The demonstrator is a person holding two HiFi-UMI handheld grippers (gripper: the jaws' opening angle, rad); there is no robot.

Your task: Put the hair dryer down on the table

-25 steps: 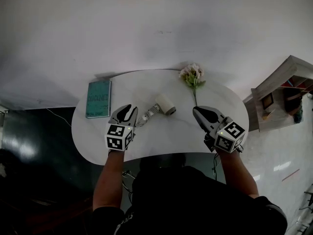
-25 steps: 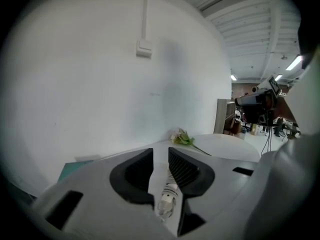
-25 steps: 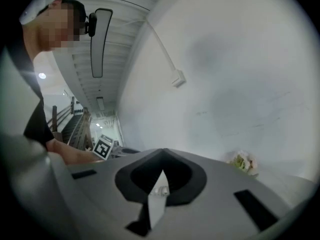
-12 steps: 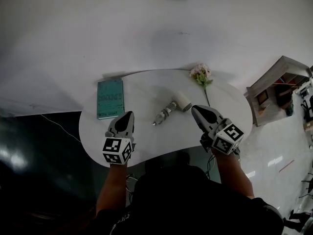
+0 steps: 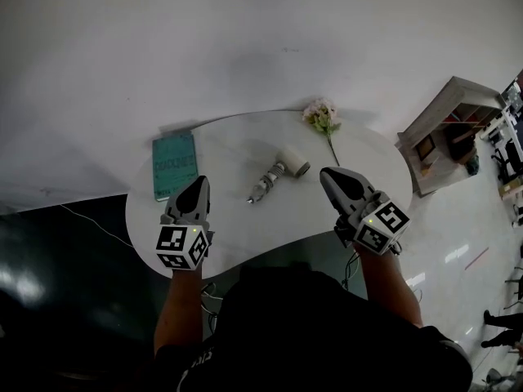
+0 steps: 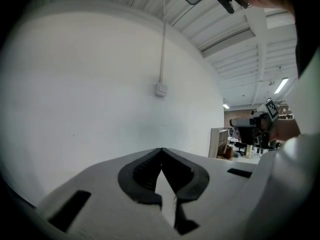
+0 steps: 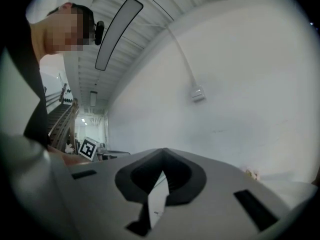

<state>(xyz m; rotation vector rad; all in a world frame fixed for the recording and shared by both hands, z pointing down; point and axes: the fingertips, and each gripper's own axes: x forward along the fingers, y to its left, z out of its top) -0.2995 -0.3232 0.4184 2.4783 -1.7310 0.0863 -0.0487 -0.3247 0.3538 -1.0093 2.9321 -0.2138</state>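
A white hair dryer lies on its side in the middle of the white table, its round head toward the back right and its handle toward the front left. My left gripper hangs over the table's left front, well left of the dryer, shut and empty. In the left gripper view its jaws meet at the tips, pointing at the wall. My right gripper sits at the right front, a little right of the dryer's head, shut with nothing in it.
A green book lies at the table's left back. An artificial flower rests at the back right edge. A wooden shelf unit stands on the floor to the right. A dark floor area lies to the left.
My left gripper let go of the dryer's handle, closed, and drew back to the left front. The dryer now lies free on the table. The right gripper barely moved.
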